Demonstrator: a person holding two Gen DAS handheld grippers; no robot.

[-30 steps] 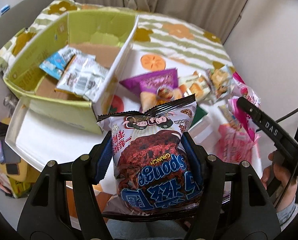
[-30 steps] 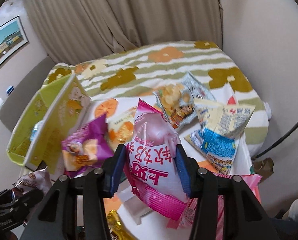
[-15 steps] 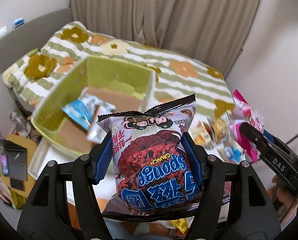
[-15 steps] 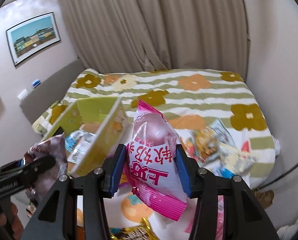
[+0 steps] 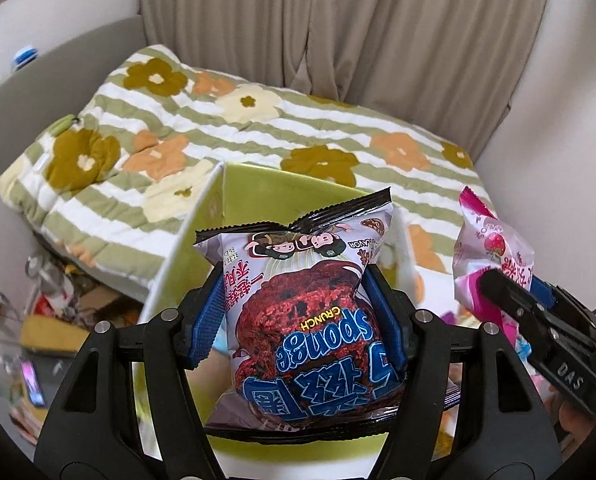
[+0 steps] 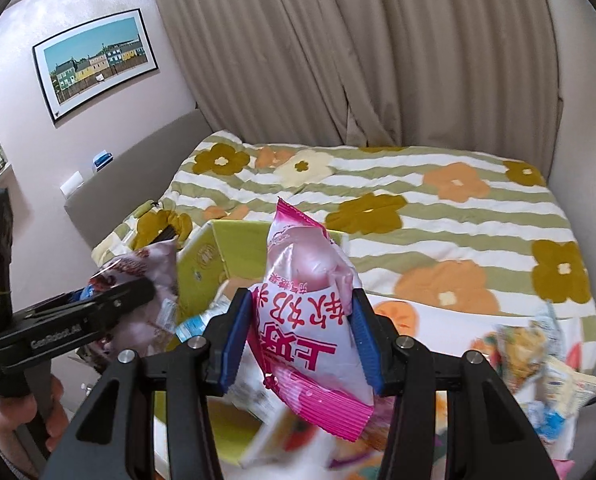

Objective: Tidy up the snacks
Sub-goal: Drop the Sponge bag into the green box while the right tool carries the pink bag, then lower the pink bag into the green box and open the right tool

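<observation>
Both wrist fisheyes close behind their fingers, angled down, sharing green box (image 5: 258, 184) and floral bed (image 6: 437, 208)

Both hand-held grippers, left (image 5: 298, 312) and right (image 6: 301, 336), now higher, nearer the green box (image 5: 258, 188).

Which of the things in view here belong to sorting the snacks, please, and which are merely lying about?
Part of the job:
- sponge cake packet in the left gripper
- pink sweets packet in the right gripper
- green box
- loose snack packets

Just lying about:
- floral quilt
- curtain
- framed picture
</observation>
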